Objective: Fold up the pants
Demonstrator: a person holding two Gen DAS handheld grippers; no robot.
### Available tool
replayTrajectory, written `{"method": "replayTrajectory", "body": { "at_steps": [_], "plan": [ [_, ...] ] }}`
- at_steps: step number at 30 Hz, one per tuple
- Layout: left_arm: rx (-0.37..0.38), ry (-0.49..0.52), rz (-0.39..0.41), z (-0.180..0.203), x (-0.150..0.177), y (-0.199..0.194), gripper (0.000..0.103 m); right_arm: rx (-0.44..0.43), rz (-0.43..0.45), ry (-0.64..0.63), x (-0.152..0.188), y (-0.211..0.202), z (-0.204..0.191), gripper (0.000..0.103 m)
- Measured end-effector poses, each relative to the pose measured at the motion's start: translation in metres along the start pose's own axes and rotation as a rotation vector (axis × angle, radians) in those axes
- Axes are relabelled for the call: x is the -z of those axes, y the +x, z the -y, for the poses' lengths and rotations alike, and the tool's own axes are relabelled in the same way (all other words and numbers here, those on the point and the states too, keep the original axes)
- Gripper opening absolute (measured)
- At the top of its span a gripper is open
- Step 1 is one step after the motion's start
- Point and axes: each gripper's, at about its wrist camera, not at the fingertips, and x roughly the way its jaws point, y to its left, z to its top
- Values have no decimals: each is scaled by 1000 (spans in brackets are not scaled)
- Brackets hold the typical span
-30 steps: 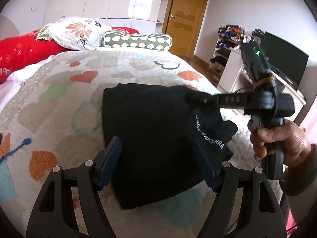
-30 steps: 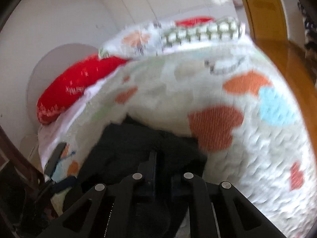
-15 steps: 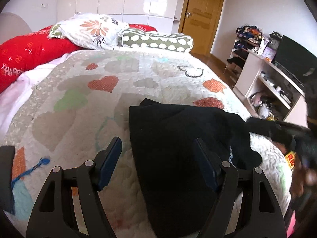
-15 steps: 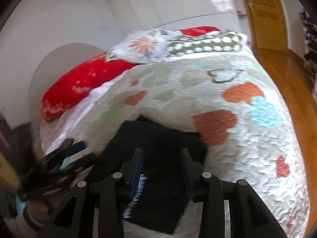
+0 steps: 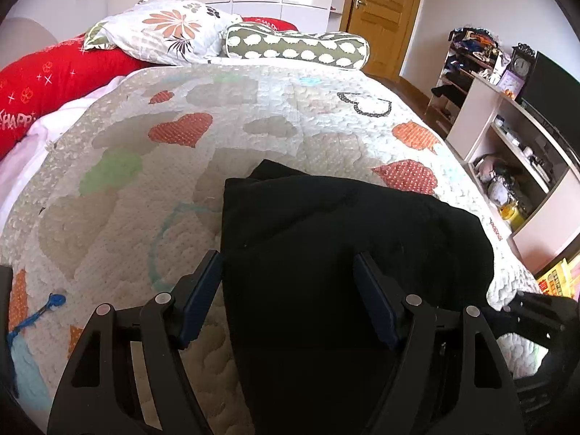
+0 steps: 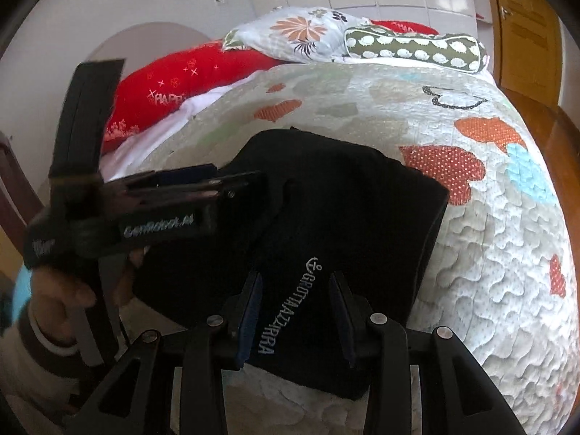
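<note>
The black pants [image 5: 326, 246] lie folded in a compact bundle on the quilted bed, near its front right edge. They also show in the right wrist view [image 6: 348, 217], with white lettering on the near fold. My left gripper [image 5: 290, 290] is open and empty, its jaws spread over the near edge of the bundle. My right gripper [image 6: 294, 311] is open and empty, just above the lettered fold. The left gripper also shows from the side in the right wrist view [image 6: 232, 177], over the bundle's left part.
The heart-patterned quilt [image 5: 181, 166] covers the bed. A red bolster [image 5: 43, 79], a floral pillow [image 5: 170, 29] and a dotted pillow [image 5: 297, 45] lie at the head. A shelf unit with a TV [image 5: 522, 134] stands right of the bed, a wooden door [image 5: 384, 11] behind.
My right gripper has opened, let go of the pants and drawn back. The pants now lie flat in a bundle. My left gripper has pulled back toward the near edge.
</note>
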Motion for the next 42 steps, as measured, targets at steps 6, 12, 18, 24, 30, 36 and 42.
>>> {"method": "replayTrajectory", "body": {
  "at_steps": [6, 12, 18, 24, 30, 36, 42],
  "plan": [
    [-7, -12, 6, 0, 3, 5, 76, 3, 8, -17, 11, -1, -1, 37],
    [-30, 0, 11, 0, 4, -4, 76, -34, -9, 19, -1, -16, 5, 37],
    [-52, 24, 25, 6, 7, -13, 76, 0, 94, 60, -31, -32, 17, 37],
    [-49, 11, 17, 3, 7, -8, 76, 81, 93, 79, -49, -5, 27, 37],
    [-45, 5, 16, 3, 6, -6, 76, 102, 65, 119, -57, 22, 48, 37],
    [-52, 7, 19, 6, 6, -4, 76, 72, 73, 156, -56, 28, 57, 39],
    [-63, 4, 16, 6, 7, -13, 76, 85, 77, 156, -48, 0, 45, 41]
  ]
}}
